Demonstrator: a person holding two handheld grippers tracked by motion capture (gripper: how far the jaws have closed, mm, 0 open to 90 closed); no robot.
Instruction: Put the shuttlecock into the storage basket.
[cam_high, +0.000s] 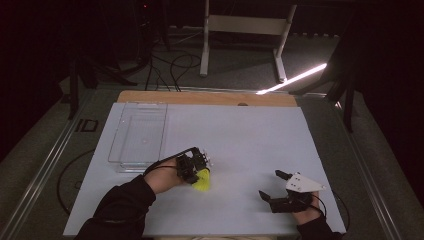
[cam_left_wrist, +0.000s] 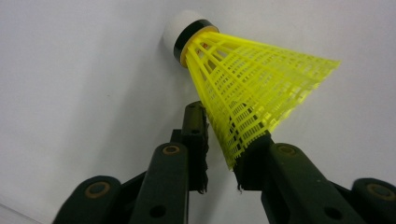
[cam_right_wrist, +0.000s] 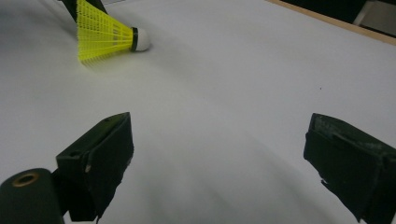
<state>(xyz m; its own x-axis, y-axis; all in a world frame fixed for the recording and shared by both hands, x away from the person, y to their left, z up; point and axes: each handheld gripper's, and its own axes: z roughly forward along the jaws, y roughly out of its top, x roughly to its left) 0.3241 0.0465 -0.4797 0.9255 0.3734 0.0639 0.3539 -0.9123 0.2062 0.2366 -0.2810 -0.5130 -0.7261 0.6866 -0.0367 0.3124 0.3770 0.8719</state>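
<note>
Your left gripper (cam_high: 197, 170) sits just below the middle of the high view, and its jaws are pinched on the rim of the yellow shuttlecock's (cam_high: 202, 181) skirt. In the left gripper view the mesh edge of the shuttlecock (cam_left_wrist: 252, 88) runs down between the two black pads, which appear to press on it from both sides. The relation that matters is its long axis: the cone runs away from your fingers toward the upper left of that frame, with the white cork tip (cam_left_wrist: 180, 29) at the far end, close to or touching the white table (cam_left_wrist: 70, 93), and the wide open end nearest you. So you hold it by the tail, nose leading. Your right gripper (cam_high: 280, 187) rests at the lower right of the high view, well apart from the shuttlecock, its jaws spread wide with nothing between them; from its own view the shuttlecock (cam_right_wrist: 105, 35) lies far off in the upper left. The clear plastic tray (cam_high: 137, 135) lies just beyond your left hand, toward the upper left, so the left hand is the nearer one for any placing there.
</note>
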